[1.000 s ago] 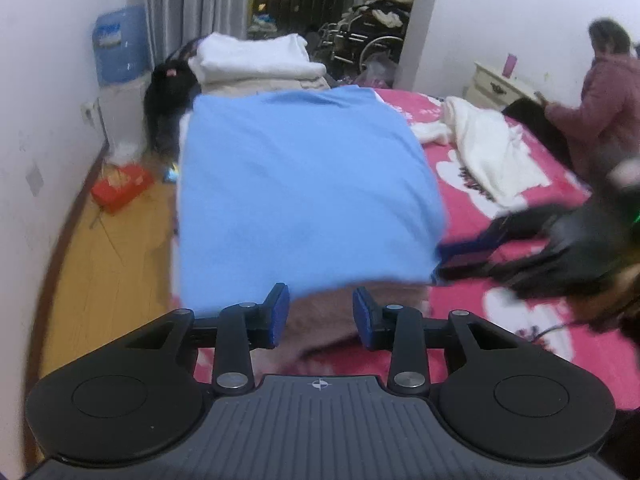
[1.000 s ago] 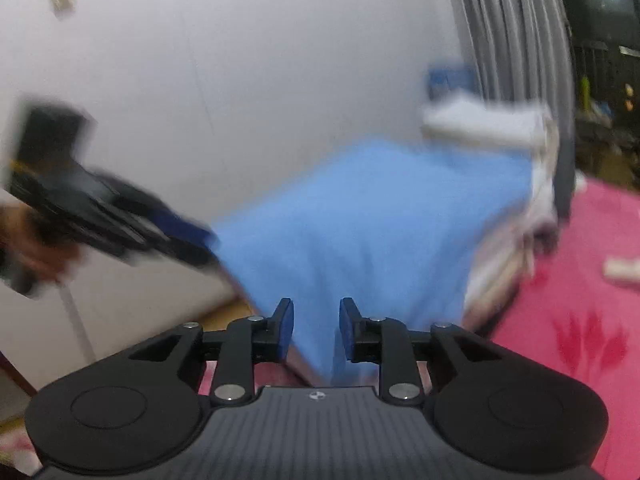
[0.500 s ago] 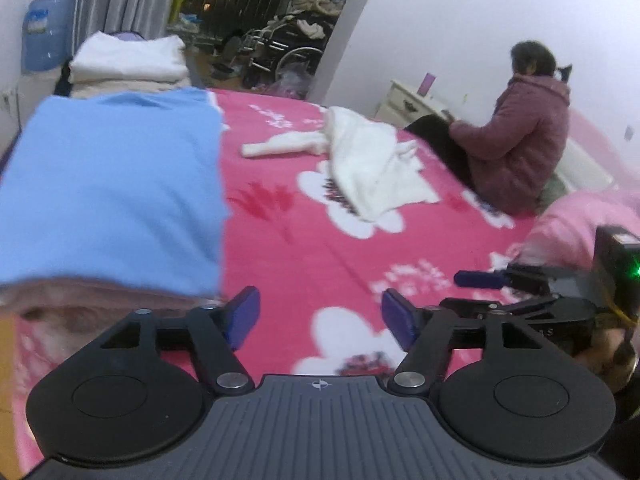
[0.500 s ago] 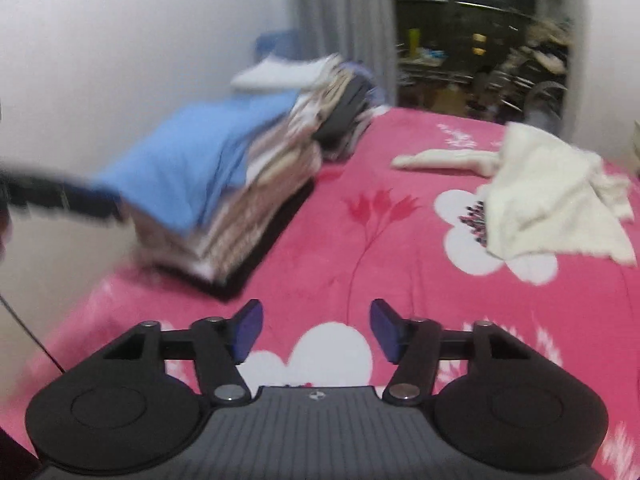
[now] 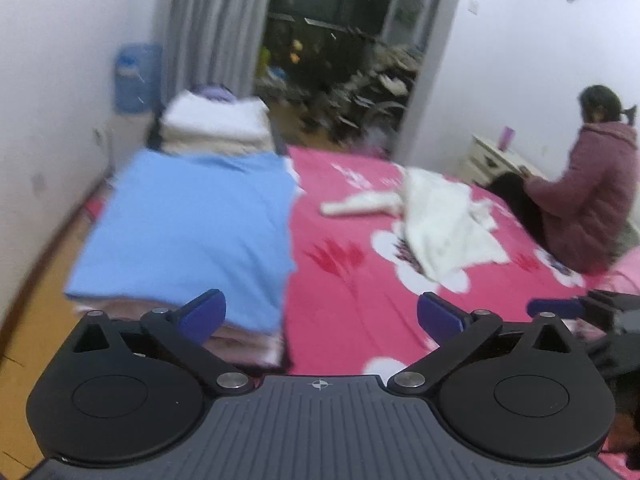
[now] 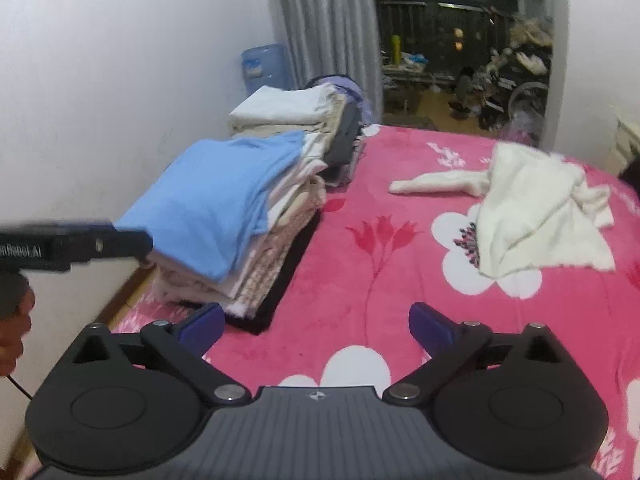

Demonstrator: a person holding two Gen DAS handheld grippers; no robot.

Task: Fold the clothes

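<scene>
A folded blue garment [image 5: 192,224] lies on top of a stack of folded clothes at the bed's left edge; it also shows in the right wrist view [image 6: 224,196]. A crumpled white garment [image 5: 436,224] lies unfolded on the pink floral bedspread [image 5: 352,312], and shows in the right wrist view [image 6: 536,208] too. My left gripper [image 5: 320,316] is open and empty, near the stack's front corner. My right gripper [image 6: 314,326] is open and empty above the bedspread [image 6: 360,288]. The left gripper's body [image 6: 72,246] shows at the left in the right wrist view.
A second pile of folded white and beige clothes [image 6: 292,114] sits behind the blue one. A person in a maroon jacket [image 5: 580,196] sits on the bed's right side. A white wall runs along the left; a water bottle [image 6: 264,66] and a cluttered doorway are behind.
Both grippers have let go of the blue garment, opened wide and pulled back from the stack. Both views have swung right toward the white garment.
</scene>
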